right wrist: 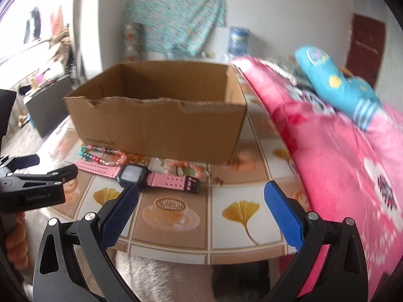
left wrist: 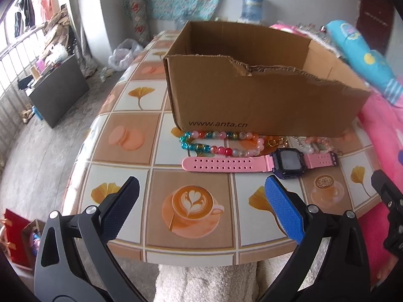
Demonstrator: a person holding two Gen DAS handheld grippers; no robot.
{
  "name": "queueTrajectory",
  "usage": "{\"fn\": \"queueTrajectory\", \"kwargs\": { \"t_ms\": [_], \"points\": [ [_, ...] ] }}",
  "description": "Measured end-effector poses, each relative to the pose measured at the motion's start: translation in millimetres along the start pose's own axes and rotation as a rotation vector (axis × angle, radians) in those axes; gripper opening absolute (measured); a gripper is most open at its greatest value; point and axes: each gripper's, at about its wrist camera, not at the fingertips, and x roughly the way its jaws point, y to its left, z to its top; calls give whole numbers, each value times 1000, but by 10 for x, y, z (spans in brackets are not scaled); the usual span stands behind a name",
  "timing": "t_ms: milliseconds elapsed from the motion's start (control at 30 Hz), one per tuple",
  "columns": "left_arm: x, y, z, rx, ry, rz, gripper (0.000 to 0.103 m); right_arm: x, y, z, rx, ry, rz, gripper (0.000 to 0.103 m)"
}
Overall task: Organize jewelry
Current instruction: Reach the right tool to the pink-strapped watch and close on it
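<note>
No piece has yet been lifted, so the task is judged to stand at its first pick. The left gripper (left wrist: pixel 201 193) is held wide apart and empty above the near edge of the tiled-pattern tabletop (left wrist: pixel 131 100), and the right gripper (right wrist: pixel 201 201) is likewise spread wide with nothing between its pads.

The pink-strapped digital watch with a dark square case (left wrist: pixel 259 164) lies flat in front of the brown cardboard box with a torn front rim (left wrist: pixel 252 100), roughly midway along its front wall. Just behind the watch, touching the foot of the box, lies the string of multicoloured glass beads (left wrist: pixel 216 142). A 2nd, peach-coloured beaded bracelet (right wrist: pixel 185 167) lies toward the right edge, with what may be gold clasps beside it; blur leaves this unsure.

The next move is judged to call for a low descent over 1 piece, a close on it, and a lift over the torn rim into the box.

The pink flowered quilt (right wrist: pixel 340 151) crowds the right edge of the tabletop, and the straps and beads lie close together, so a neighbour could be dragged along.
</note>
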Motion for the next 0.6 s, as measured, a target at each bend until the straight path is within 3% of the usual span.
{"fn": "queueTrajectory", "kwargs": {
  "t_ms": [133,333,400,567,600],
  "points": [
    [-53,220,-107,-46,-61,-103,96,138,96,40,-68,1,126,98],
    [41,449,-128,-92,-70,-122,96,590,468,220,-210,97,362,97],
    [29,490,-156,-96,-103,-121,96,742,584,252,-251,132,405,96],
    [46,478,-194,-31,-167,-118,96,1045,749,290,-360,230,434,74],
    [52,460,-198,-12,-170,-110,96,1092,758,285,-381,249,425,74]
  ]
}}
